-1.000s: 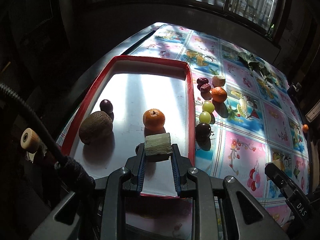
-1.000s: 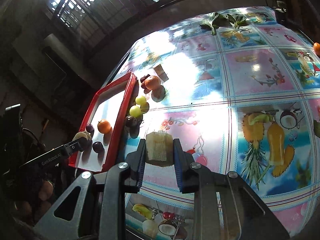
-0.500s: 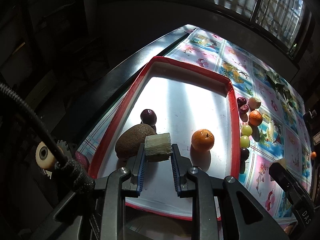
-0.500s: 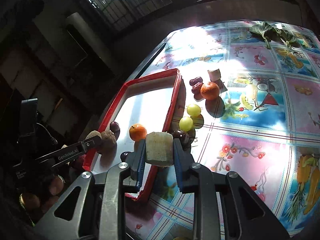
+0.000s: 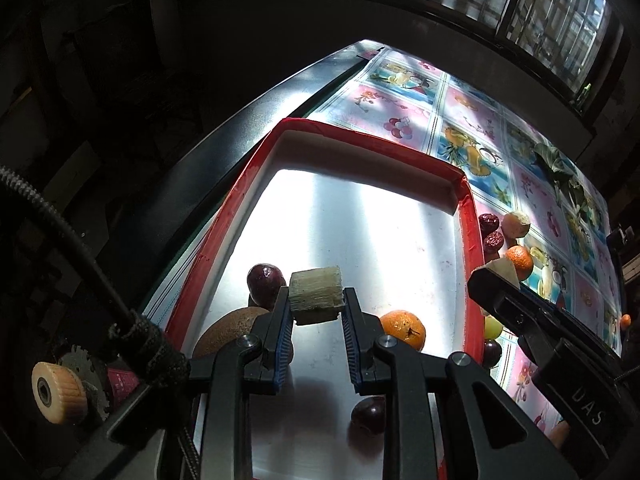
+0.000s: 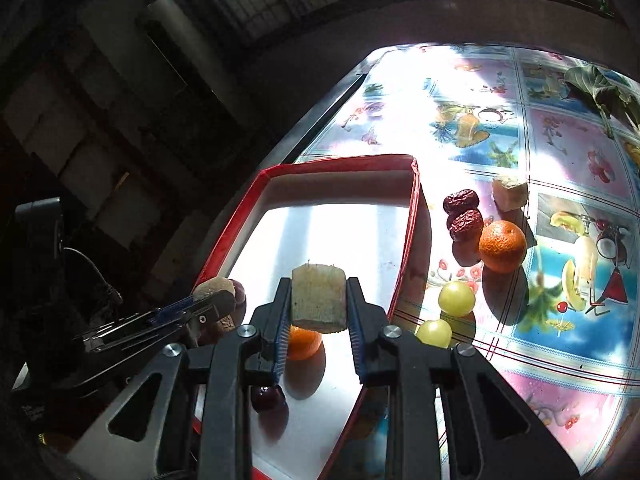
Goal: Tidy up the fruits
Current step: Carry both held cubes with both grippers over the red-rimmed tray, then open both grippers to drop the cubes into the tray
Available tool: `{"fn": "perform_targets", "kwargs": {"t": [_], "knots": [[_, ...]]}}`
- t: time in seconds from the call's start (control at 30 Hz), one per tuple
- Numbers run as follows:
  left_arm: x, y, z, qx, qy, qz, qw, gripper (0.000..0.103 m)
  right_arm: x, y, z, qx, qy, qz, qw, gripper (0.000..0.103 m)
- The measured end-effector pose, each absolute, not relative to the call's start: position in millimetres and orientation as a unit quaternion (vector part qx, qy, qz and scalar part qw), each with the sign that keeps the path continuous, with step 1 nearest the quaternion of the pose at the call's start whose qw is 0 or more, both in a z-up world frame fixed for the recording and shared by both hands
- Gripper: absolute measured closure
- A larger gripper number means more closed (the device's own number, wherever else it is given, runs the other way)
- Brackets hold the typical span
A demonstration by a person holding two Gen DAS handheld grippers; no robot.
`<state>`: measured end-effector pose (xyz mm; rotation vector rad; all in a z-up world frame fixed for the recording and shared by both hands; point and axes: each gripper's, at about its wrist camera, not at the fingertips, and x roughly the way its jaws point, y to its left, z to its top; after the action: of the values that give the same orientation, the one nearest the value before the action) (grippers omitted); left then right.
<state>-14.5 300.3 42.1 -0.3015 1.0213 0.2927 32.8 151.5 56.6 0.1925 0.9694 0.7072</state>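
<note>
Since a second ago both claws have swung from beside the red-rimmed white tray [image 5: 256, 184] to over its floor, and a dark plum [image 5: 370, 410] now shows below the left claw [image 5: 316, 312]. The left claw, tilted steeply down, clamps a pale fibrous cut chunk [image 5: 316, 294] above the brown kiwi [image 5: 226, 330]. The right claw [image 6: 319, 312], angled lower, grips a second pale fibrous chunk [image 6: 319, 298] above the tray's small orange [image 6: 304, 346], while grapes, dates and another orange lie on the fruit-print desk [image 6: 560, 380].

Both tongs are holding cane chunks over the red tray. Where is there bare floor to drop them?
Free: the tray's far half, up to its back rim. Crowded: the near end, with the plum, brown fruit, orange and second plum.
</note>
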Motion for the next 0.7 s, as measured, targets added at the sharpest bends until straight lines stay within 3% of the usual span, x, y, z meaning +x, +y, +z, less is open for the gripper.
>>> {"fn": "perform_targets", "kwargs": {"t": [0.57,0.63,0.7], "knots": [[-3,293,14,-0.129,0.505,0.131,0.843,0.080,72,198,15,0.022,0.500,0.330,0.801,0.073],[-4,295,15,-0.134,0.505,0.129,0.843,0.079,72,200,16,0.023,0.500,0.336,0.798,0.068],[-7,297,17,-0.139,0.503,0.127,0.843,0.078,72,200,18,0.027,0.498,0.334,0.800,0.052]]}}
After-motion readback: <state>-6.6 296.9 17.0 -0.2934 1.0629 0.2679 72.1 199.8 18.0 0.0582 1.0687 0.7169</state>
